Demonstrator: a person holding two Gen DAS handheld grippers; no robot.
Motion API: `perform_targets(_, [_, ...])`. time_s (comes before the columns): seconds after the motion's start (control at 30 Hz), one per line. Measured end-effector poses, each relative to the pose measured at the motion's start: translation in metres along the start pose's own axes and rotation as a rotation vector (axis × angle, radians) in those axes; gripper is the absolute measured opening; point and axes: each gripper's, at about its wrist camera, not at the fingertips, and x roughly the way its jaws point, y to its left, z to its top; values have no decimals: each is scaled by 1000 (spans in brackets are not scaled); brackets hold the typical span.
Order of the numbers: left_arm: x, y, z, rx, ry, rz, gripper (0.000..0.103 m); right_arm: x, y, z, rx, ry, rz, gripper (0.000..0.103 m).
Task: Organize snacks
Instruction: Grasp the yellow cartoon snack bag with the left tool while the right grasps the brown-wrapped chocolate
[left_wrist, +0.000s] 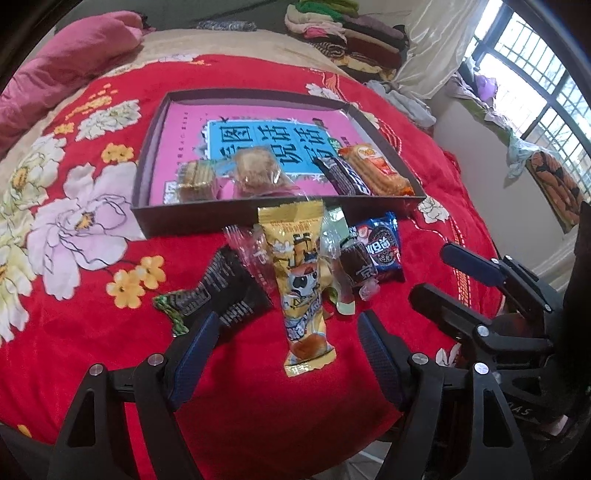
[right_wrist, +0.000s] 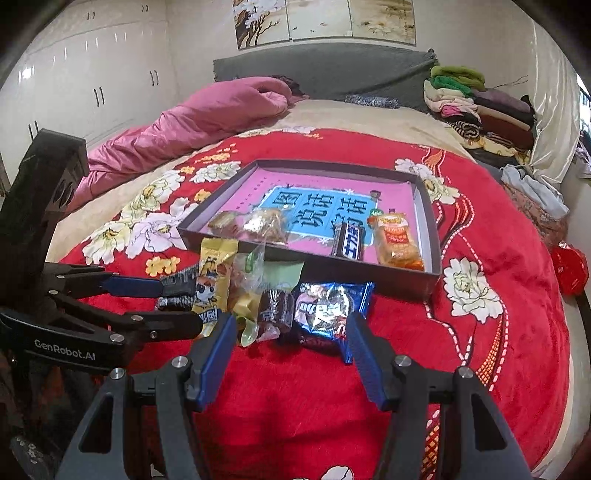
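A dark shallow tray (left_wrist: 192, 218) (right_wrist: 430, 221) with a pink and blue liner lies on the red flowered blanket. It holds clear-wrapped cakes (left_wrist: 258, 170), a dark bar (right_wrist: 349, 240) and an orange biscuit pack (left_wrist: 376, 170). Loose snacks lie in front of the tray. My left gripper (left_wrist: 286, 328) is open, and the long yellow packet (left_wrist: 301, 280) lies between its fingers, untouched. A black packet (left_wrist: 229, 288) lies beside its left finger. My right gripper (right_wrist: 290, 332) is open just short of the blue cookie packet (right_wrist: 328, 308) and a brown sweet (right_wrist: 275, 306).
A pink quilt (right_wrist: 207, 114) lies along the bed's far left. Folded clothes (right_wrist: 480, 107) are stacked at the far right by the headboard. A red bag (right_wrist: 570, 269) sits off the bed's right edge. White wardrobes stand on the left and a window on the right.
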Motion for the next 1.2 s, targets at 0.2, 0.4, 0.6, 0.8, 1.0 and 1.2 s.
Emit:
perform_targets(0.2, [8, -3, 0, 11, 18, -12, 55, 5, -4, -2, 13, 16, 2, 61])
perform_targets(0.4, [14, -8, 3, 18, 25, -43, 46, 9, -10, -3, 25, 22, -1, 61])
perform_targets(0.6, [23, -6, 7, 0, 33, -24, 44, 18, -6, -3, 8, 29, 16, 61])
perform_targets(0.8, [33, -4, 13, 0, 42, -26, 42, 33, -3, -2, -8, 40, 38, 61])
perform_targets(1.0, [41, 0, 18, -5, 48, -27, 38, 44, -3, -1, -22, 47, 26, 59])
perform_targets(1.2, [44, 7, 18, -19, 52, -56, 33, 51, 1, 1, -62, 42, 17, 55])
